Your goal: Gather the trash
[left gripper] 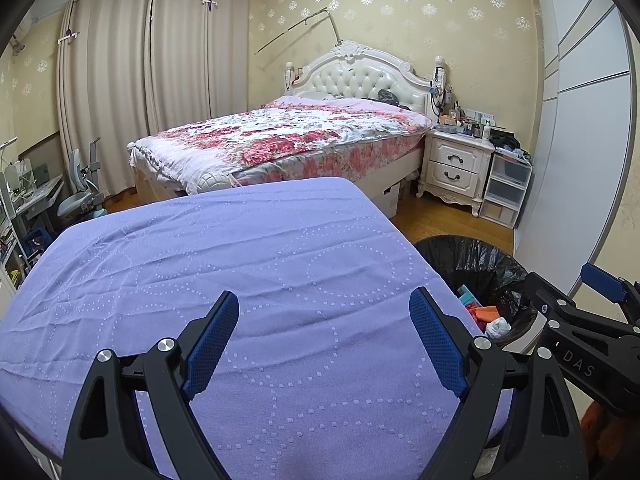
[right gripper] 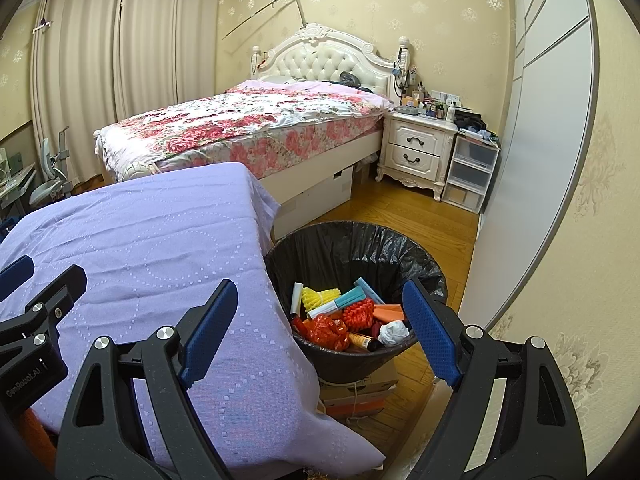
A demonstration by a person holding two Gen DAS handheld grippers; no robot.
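A round bin (right gripper: 352, 248) lined with a black bag stands on the floor right of the purple-covered table (right gripper: 152, 240). Inside lie several pieces of trash: a red bag (right gripper: 326, 332), a yellow foam net (right gripper: 318, 298), teal tubes (right gripper: 348, 300) and a white paper wad (right gripper: 392, 332). My right gripper (right gripper: 320, 308) hovers open above the bin's near rim, nothing between its fingers. My left gripper (left gripper: 324, 320) stands open over the bare purple cloth (left gripper: 240, 260). The bin (left gripper: 480, 272) shows at the right in the left wrist view, with the right gripper (left gripper: 600, 320) beside it.
A bed with a floral cover (right gripper: 248, 128) stands behind the table. A white nightstand (right gripper: 420, 152) and plastic drawers (right gripper: 472, 172) sit at the back right. A white wardrobe (right gripper: 540, 160) bounds the right side. A cardboard box (right gripper: 360, 396) lies under the bin. A desk chair (left gripper: 80, 196) is far left.
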